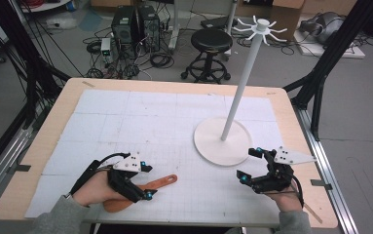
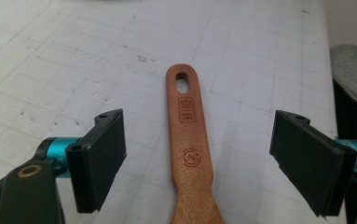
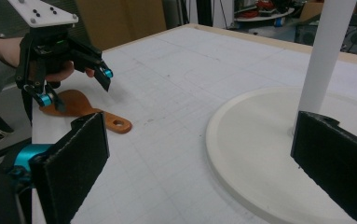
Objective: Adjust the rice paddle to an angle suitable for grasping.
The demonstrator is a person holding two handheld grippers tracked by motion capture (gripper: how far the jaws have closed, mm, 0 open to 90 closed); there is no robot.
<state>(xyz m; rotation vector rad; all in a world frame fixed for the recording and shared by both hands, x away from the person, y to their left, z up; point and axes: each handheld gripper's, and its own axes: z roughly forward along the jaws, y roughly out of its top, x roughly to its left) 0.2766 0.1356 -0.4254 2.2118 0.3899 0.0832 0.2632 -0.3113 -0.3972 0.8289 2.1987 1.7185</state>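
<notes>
A wooden table carries a white gridded mat; on the mat lie a brown wooden spatula and a white stand's round base.

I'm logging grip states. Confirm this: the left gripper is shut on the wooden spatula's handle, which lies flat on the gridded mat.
Not quite. The left gripper is open: in the left gripper view both pads stand clear of the spatula handle, with bare mat showing on either side. The rest holds: the handle lies flat on the mat, between the jaws.

Both hands low over the table — left gripper jaws spread, right gripper jaws spread too.
</notes>
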